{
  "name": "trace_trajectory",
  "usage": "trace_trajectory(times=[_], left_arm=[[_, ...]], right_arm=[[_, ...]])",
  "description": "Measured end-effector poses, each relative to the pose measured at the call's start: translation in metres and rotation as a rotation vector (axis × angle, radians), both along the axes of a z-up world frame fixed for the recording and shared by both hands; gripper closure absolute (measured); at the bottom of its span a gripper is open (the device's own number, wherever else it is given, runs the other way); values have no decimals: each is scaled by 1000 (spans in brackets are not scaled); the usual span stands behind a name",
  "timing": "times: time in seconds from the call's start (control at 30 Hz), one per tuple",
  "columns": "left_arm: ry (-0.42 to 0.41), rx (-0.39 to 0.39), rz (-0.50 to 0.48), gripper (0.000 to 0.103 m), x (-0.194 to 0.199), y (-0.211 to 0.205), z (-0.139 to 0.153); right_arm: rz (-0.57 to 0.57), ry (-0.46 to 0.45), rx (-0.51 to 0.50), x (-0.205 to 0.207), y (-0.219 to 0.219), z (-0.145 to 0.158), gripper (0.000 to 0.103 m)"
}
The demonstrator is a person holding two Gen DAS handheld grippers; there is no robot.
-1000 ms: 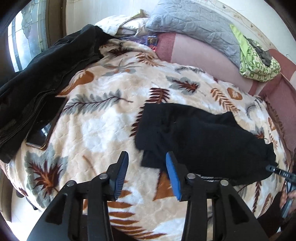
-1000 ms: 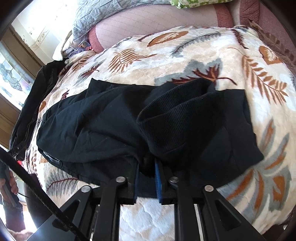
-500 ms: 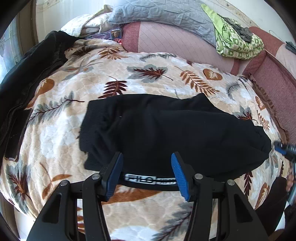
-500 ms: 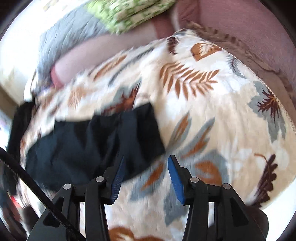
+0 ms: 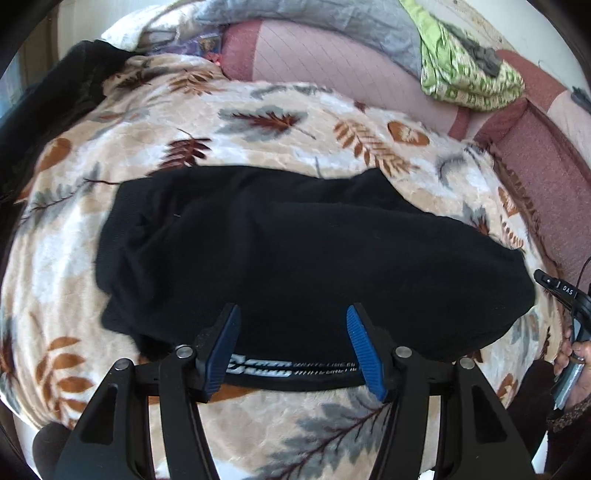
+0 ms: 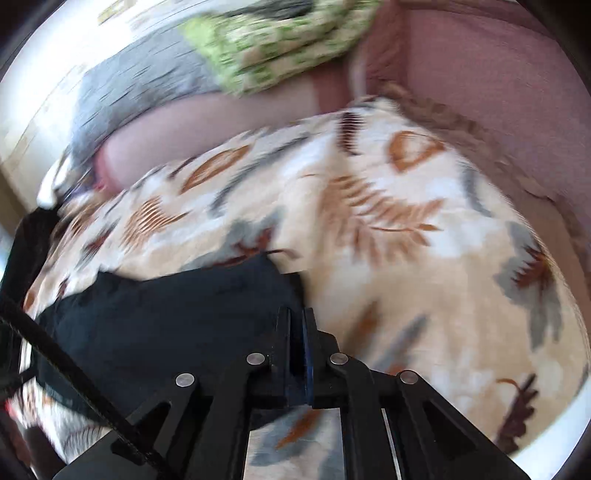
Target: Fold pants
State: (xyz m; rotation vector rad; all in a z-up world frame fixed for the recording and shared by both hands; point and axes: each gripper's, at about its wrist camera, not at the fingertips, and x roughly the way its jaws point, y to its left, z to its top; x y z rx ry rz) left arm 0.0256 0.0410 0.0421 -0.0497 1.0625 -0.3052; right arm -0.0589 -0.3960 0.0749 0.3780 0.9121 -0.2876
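The black pants (image 5: 303,258) lie folded across a leaf-patterned blanket (image 5: 258,122). The waistband with white lettering (image 5: 291,369) faces me at the near edge. My left gripper (image 5: 293,343) is open, its blue pads on either side of the waistband just above it. In the blurred right wrist view, my right gripper (image 6: 296,325) has its jaws together at the right end of the pants (image 6: 166,325). Whether cloth is pinched between them I cannot tell.
A black jacket (image 5: 44,122) lies along the blanket's left edge. A pink bolster (image 5: 332,55), a grey pillow (image 5: 303,18) and a green patterned cloth (image 5: 465,70) lie at the back. The right hand with its gripper handle (image 5: 569,314) shows at the right edge.
My left gripper moved right, from beside the pants to over the waistband. My right gripper let go of the pants, opened, swung to their right end and closed again.
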Motion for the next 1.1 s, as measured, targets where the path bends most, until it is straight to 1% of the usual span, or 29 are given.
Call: trace_trajectory(times=[0.07, 0.1, 0.13, 0.2, 0.23, 0.27, 0.3, 0.33, 0.37, 0.4, 0.43, 0.47, 0.5, 0.53, 0.57, 0.63, 0.67, 0.7, 0.73, 0.77, 0.83, 0.87, 0.9, 0.93, 0.97, 1.0, 1.03, 1.07, 1.1], left_arm=[[22, 34, 0, 44, 3, -10, -11], [25, 43, -4, 44, 2, -14, -14], [23, 49, -12, 44, 1, -17, -15], [10, 73, -28, 44, -2, -21, -17], [5, 90, -33, 44, -2, -23, -17], [4, 99, -35, 44, -3, -24, -18], [2, 103, -33, 44, -3, -24, -18], [1, 101, -32, 44, -3, -24, -17], [2, 95, -30, 44, -3, -23, -16], [2, 92, -28, 44, -3, -22, -14], [0, 92, -25, 44, -4, -21, -13], [-5, 96, -18, 44, -4, -19, -12], [-12, 99, -12, 44, -4, -17, -11], [-15, 101, -6, 44, -3, -14, -11], [-10, 94, 0, 44, -2, -11, -12], [6, 67, 7, 44, 0, -7, -14], [5, 51, 10, 44, 0, -5, -13], [-2, 38, 10, 44, -1, -4, -10], [-14, 24, 10, 44, -2, -2, -7], [-25, 10, 11, 44, -2, -1, -5], [-38, -24, 7, 42, 1, -1, -4], [-35, -40, -2, 41, 3, -3, -6], [-25, -42, -11, 40, 6, -6, -9], [-22, -39, -24, 40, 7, -11, -12], [-26, -30, -38, 40, 7, -15, -15], [-22, 1, -54, 40, 8, -20, -19], [-9, 59, -71, 41, 8, -27, -25], [-14, 124, -97, 40, 6, -35, -29], [-38, 182, -120, 40, 1, -42, -30]], right_arm=[[-54, 63, -1, -2, -14, -11, 94], [-81, 75, 33, -4, -23, -14, 92], [-100, 70, 63, -5, -28, -15, 88], [-124, 19, 125, -6, -39, -10, 77], [-116, 8, 130, -4, -38, -9, 63], [-89, -1, 139, 4, -36, -8, 44], [-60, 3, 145, 12, -34, -11, 35], [-27, 22, 144, 23, -29, -17, 30], [0, 59, 124, 37, -24, -27, 30], [18, 86, 114, 44, -20, -35, 43], [63, 106, 129, 52, -14, -42, 96], [107, 114, 144, 56, -9, -44, 95], [89, 103, 80, 56, -6, -36, 96], [68, 94, 56, 55, -7, -31, 101], [6, 100, 1, 52, -12, -25, 103], [-124, 147, -146, 46, -29, -22, 103], [-175, 183, -173, 43, -40, -24, 102], [-227, 213, -139, 37, -53, -26, 99], [-256, 197, -98, 30, -60, -21, 99], [-267, 154, -76, 24, -60, -11, 98], [-194, 78, -112, 25, -38, 13, 94], [-93, 44, -97, 36, -16, 23, 90], [-9, 21, -56, 46, 1, 26, 83], [115, -2, 20, 62, 26, 26, 69], [195, -11, 67, 72, 42, 24, 63], [321, -10, 131, 92, 74, 19, 63], [382, -3, 152, 103, 90, 17, 63], [486, 18, 165, 125, 122, 10, 63], [552, 35, 148, 141, 145, 6, 63]])
